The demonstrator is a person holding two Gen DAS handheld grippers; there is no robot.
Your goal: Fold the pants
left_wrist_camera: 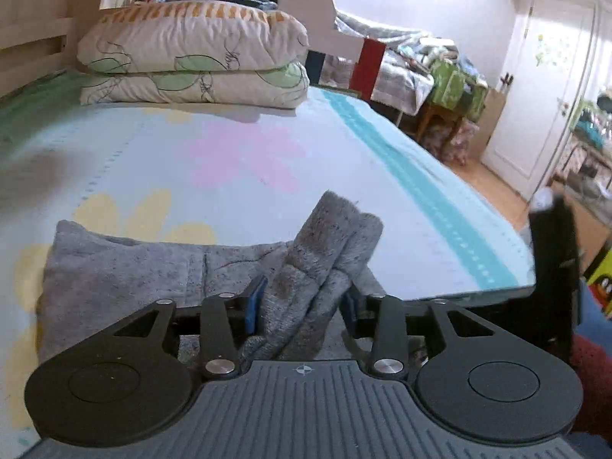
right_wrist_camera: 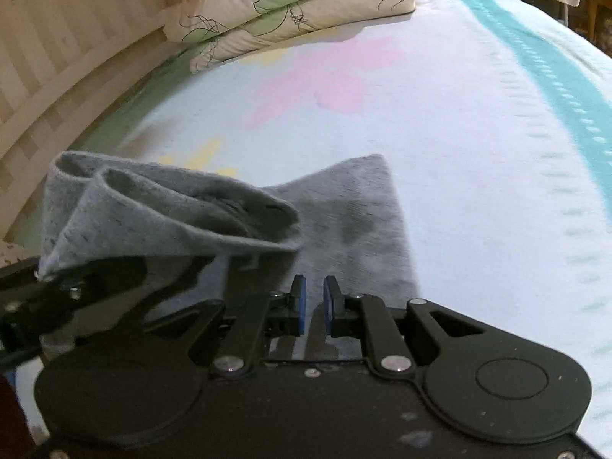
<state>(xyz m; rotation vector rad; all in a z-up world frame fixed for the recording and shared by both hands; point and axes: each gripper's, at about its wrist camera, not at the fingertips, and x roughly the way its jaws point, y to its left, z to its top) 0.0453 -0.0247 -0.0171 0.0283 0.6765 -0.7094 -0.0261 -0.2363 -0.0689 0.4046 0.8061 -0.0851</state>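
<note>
Two layers of soft grey pants (left_wrist_camera: pixel 126 267) bunch limply, lower centre; grip thick rolled edges. Left gripper (left_wrist_camera: pixel 302 306) loosely straddles a fold; right gripper (right_wrist_camera: pixel 314 302) slightly parted, empty.

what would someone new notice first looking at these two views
The grey pants stand out first, lying partly folded on the pale flowered bedspread, with a bunched fold of them standing up between the blue pads of the left tongs. The right tongs hang over the flat part with nothing between the pads. Behind, two leaf-patterned pillows are stacked by the headboard.
</note>
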